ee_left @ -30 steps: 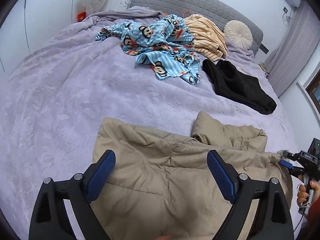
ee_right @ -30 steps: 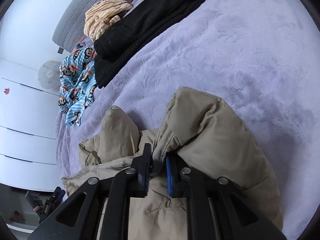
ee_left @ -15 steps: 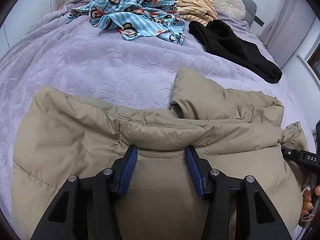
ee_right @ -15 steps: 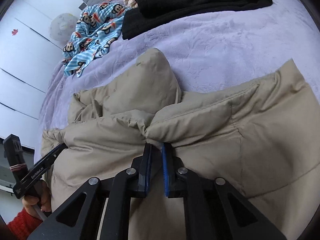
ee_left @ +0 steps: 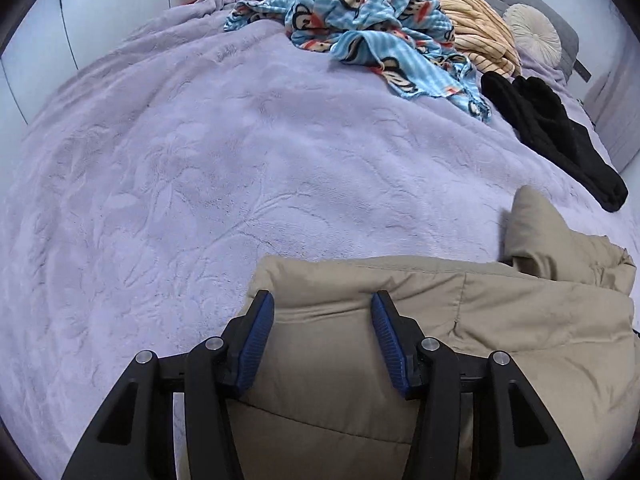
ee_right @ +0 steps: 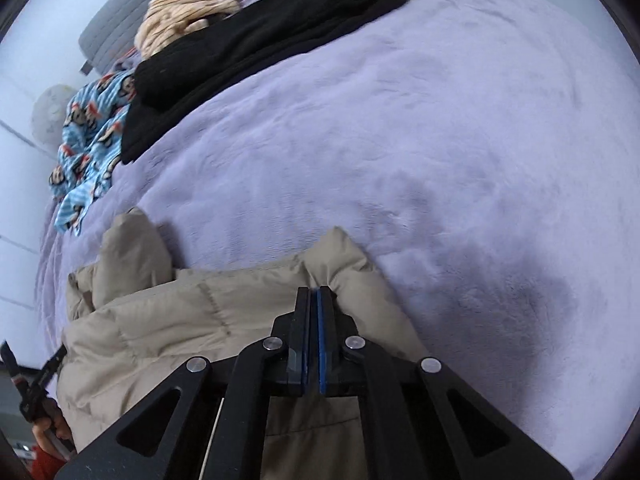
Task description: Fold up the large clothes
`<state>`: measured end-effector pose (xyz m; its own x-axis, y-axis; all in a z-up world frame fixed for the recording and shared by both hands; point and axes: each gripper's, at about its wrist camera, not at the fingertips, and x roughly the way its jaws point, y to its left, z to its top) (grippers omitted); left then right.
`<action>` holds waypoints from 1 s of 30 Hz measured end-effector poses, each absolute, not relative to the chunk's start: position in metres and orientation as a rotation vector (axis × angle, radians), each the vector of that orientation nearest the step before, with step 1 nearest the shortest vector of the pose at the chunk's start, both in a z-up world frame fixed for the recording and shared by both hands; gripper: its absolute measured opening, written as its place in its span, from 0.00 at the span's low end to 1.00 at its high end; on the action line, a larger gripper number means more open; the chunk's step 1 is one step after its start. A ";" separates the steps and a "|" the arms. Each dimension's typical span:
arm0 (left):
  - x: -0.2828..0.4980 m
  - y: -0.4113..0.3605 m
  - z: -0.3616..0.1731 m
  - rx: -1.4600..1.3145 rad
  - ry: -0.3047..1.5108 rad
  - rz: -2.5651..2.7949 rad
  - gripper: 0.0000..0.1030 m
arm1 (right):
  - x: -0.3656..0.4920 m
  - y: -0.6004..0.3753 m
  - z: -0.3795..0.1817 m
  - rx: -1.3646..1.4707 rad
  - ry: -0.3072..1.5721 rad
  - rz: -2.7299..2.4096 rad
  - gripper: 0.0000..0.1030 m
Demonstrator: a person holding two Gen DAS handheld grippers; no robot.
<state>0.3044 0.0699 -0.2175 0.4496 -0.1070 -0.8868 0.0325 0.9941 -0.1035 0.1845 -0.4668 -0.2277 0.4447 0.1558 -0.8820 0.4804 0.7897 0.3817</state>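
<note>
Since 1 s ago the left gripper is lower and at the jacket's folded corner; its jaws are narrower than before, padded fabric between the pads. The right gripper has its pads together now, pinching a thin fold of jacket edge. The jacket lies lower and flatter on the purple blanket vs. before.
</note>
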 end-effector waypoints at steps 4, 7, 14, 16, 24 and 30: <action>0.312 0.059 -0.229 -0.036 1.099 -0.064 0.54 | 0.197 -0.454 -0.239 0.547 1.123 -0.241 0.00; 0.314 0.061 -0.230 -0.047 1.110 -0.055 0.55 | 0.205 -0.447 -0.240 0.479 1.134 -0.258 0.00; 0.295 0.060 -0.197 0.053 1.114 0.012 0.57 | 0.195 -0.438 -0.206 0.465 1.120 -0.284 0.06; 0.287 0.060 -0.188 0.079 1.108 0.014 0.86 | 0.184 -0.434 -0.193 0.475 1.092 -0.279 0.06; 0.254 0.068 -0.171 0.031 1.128 -0.002 0.90 | 0.132 -0.418 -0.168 0.543 1.043 -0.234 0.11; 0.225 0.072 -0.162 0.015 1.159 0.025 1.00 | 0.095 -0.404 -0.158 0.599 1.024 -0.236 0.52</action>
